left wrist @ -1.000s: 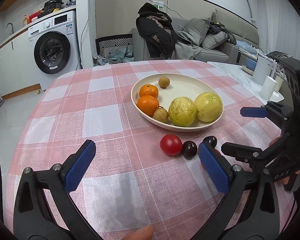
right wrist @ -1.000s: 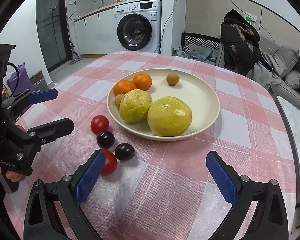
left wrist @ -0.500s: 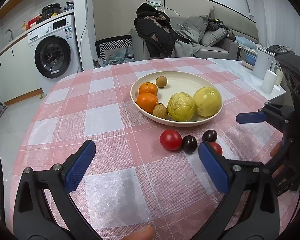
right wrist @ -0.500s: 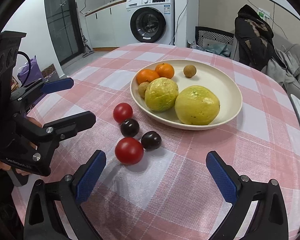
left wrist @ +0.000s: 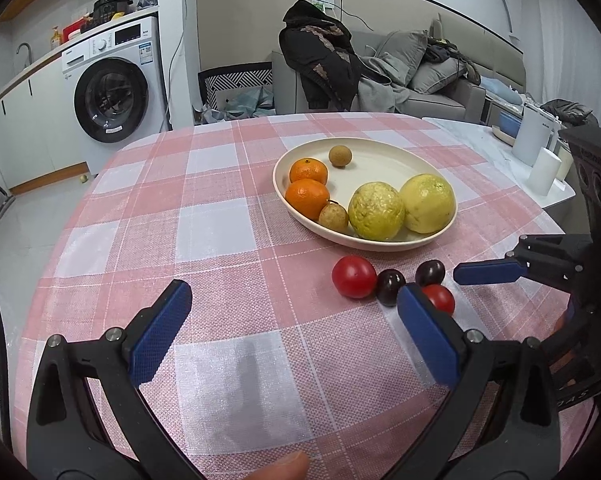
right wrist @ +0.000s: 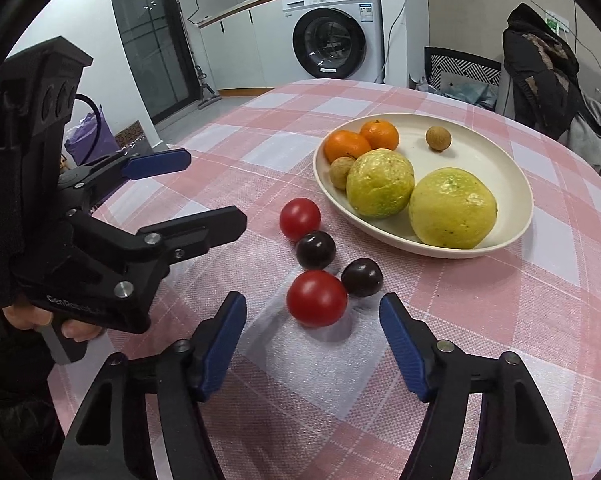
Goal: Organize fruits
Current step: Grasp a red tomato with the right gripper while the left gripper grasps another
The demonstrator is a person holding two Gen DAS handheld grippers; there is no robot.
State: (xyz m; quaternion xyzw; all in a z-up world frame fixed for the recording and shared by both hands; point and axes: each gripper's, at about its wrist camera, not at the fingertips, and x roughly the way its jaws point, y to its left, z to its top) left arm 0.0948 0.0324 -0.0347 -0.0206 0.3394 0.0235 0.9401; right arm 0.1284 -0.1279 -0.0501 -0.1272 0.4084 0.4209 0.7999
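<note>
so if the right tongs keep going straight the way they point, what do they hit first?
Most likely the nearer round red tomato on the pink checked tablecloth. It sits just ahead of the right tongs, whose jaws are closing with nothing between them yet. Depth is uncertain.

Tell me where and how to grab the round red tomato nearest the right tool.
Grip the nearest round red tomato across its widest middle, one pad each side, coming down from the near side where the cloth is bare. The right tool, jaws closing, already straddles it without touching. A dark round plum crowds its far right, so keep the right pad low.
</note>
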